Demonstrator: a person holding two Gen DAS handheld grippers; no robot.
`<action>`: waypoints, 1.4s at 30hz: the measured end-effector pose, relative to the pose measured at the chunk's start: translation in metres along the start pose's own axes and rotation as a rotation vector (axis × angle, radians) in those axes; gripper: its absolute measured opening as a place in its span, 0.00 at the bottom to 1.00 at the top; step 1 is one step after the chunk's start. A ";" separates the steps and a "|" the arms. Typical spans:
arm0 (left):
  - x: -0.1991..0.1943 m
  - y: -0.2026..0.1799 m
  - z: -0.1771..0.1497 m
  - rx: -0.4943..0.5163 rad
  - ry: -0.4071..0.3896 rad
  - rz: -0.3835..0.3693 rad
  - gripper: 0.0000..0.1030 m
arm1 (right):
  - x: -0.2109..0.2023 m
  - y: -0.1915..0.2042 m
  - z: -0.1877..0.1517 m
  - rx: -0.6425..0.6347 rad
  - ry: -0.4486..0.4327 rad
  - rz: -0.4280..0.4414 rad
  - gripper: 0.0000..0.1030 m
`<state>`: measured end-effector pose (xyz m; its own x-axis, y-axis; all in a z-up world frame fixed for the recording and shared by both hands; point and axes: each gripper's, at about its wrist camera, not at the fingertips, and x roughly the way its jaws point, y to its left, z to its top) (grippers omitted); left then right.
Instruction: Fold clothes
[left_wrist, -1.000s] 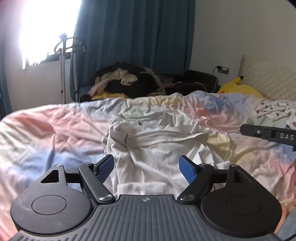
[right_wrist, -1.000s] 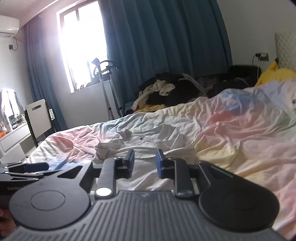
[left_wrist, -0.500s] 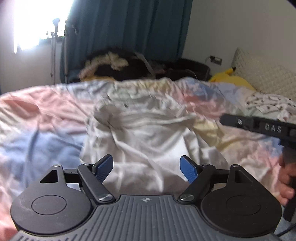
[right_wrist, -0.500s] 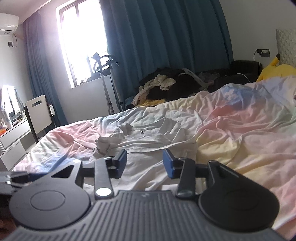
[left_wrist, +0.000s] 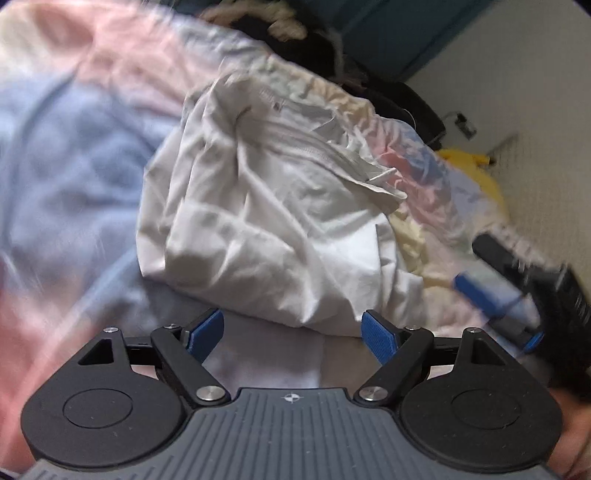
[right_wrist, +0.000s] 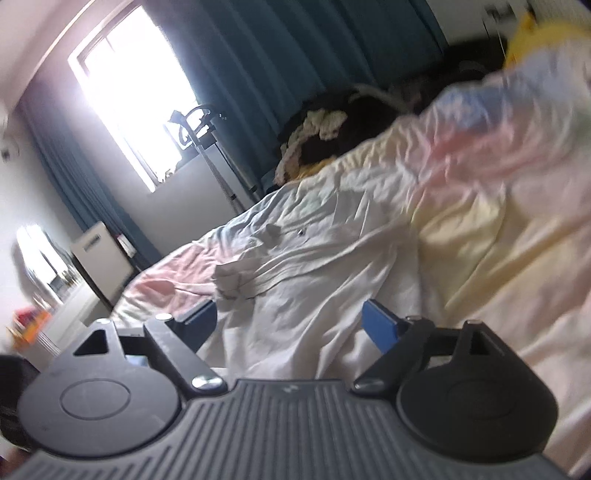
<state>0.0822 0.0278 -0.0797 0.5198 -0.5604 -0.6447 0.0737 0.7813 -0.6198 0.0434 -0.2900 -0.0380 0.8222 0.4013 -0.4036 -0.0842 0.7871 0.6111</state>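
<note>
1. I am holding my left gripper (left_wrist: 293, 328) with its blue-padded fingers (left_wrist: 207, 328) spread wide and nothing between them; the near hem of the white garment (left_wrist: 266, 221) is lying just beyond the fingertips, not touched by either pad.
2. I am holding my right gripper (right_wrist: 291, 321) the same way, fingers wide apart and empty, and through the gap between them the white garment (right_wrist: 314, 280) is showing, with one blue pad (right_wrist: 380, 325) poised over its near edge; I cannot tell whether the pad is touching the cloth.
3. In the left wrist view, my right gripper (left_wrist: 517, 291) is appearing at the right edge as a blurred dark body with a blue finger, hanging just beside the garment's right border.
4. The garment is lying crumpled in the middle of the bed, on a pastel bedspread (left_wrist: 66, 155) of pink, blue and yellow patches; one side is bunching up into a thick fold, and a ribbed band is running across its far part.
5. In the right wrist view, a small crumpled wad of the same white cloth (right_wrist: 236, 277) is sitting up at the garment's far left.
6. Beyond the bed, a dark heap of clothes (right_wrist: 332, 129) with a cream knitted piece on it is resting against teal curtains (right_wrist: 295, 55).
7. A bright window (right_wrist: 140, 85) is glaring to the left of the curtains, with a metal stand (right_wrist: 210, 147) before it.
8. A yellow plush thing (left_wrist: 476, 166) is lying at the far right of the bed, blurred.
</note>
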 end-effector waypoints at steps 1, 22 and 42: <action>0.002 0.007 0.001 -0.051 0.006 -0.031 0.82 | 0.002 -0.005 -0.001 0.055 0.014 0.019 0.85; 0.015 0.052 0.027 -0.387 -0.132 -0.043 0.20 | 0.055 -0.026 -0.046 0.615 0.283 0.266 0.85; -0.039 0.050 0.027 -0.384 -0.329 -0.268 0.12 | 0.044 -0.062 -0.043 0.810 0.043 0.034 0.45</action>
<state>0.0889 0.0966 -0.0734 0.7674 -0.5626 -0.3076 -0.0432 0.4333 -0.9002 0.0608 -0.3012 -0.1234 0.8027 0.4496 -0.3919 0.3388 0.1970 0.9200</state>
